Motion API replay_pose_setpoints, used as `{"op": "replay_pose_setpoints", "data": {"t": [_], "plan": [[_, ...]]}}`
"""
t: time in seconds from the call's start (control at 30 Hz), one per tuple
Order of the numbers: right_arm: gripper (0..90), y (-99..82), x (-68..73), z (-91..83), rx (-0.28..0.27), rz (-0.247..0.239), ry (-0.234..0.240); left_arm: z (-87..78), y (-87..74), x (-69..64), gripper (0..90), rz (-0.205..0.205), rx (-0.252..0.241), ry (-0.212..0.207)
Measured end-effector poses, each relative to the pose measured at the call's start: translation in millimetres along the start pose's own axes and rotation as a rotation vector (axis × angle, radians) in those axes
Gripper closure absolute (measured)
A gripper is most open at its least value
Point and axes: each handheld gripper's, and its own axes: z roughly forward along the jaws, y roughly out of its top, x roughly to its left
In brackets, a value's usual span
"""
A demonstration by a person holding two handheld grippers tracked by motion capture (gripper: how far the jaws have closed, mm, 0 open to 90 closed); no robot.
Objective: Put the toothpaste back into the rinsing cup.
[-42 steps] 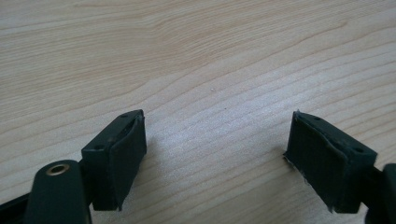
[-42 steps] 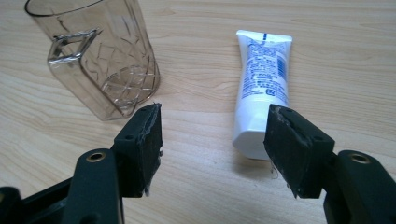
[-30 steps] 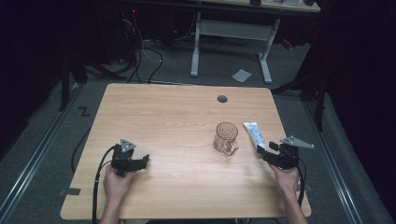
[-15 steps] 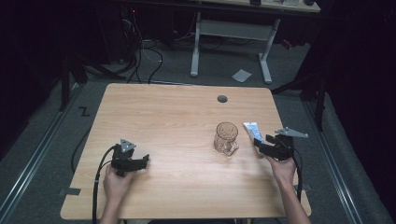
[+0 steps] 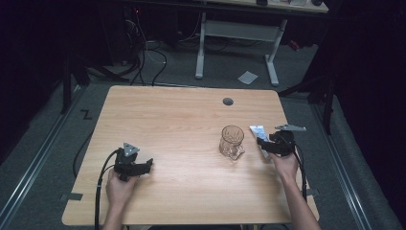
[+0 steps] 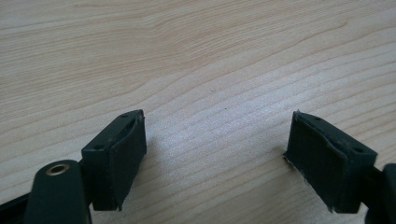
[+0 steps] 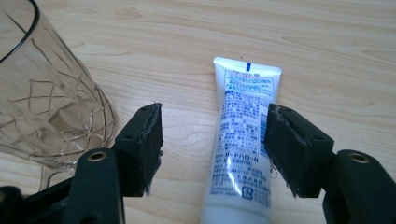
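White plastic tube w/ blue print lies flat on the pale wood table, right-centre of the high view, just right of a clear cut-glass tumbler standing upright. Right gripper has come in over the tube since a sec ago: back then it sat nearer the table's right edge, lower right of the frame; now it's up and leftward, directly over the tube's near end. In the right gripper view its jaws stand wide apart, gripping nothing; the tube runs up the middle-right of that frame, crimped flat end toward the top, lying close along the right-hand jaw w/ bare wood between it and the left-hand jaw. Glass fills the upper left corner there, near the left-hand jaw but apart from it.

Left gripper hasn't budged, lower left of the high view, resting on the table; the left gripper view shows its jaws spread wide over bare wood, nothing between.

My read: the approach is about done and the pick of the tube comes next. Tube sits off-centre in the gap, so a small shift toward it, then a drop and close, looks needed. Glass is close enough that the outer jaw could nudge it.
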Motion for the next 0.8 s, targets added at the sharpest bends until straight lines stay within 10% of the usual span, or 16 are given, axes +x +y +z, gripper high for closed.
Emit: {"op": "replay_pose_setpoints", "data": {"t": [0.8], "plan": [[40.4,27.2,-5.2,34.0,0.118,-0.014,-0.051,0.0,0.0,0.0,20.3,0.000,0.000,0.000]]}}
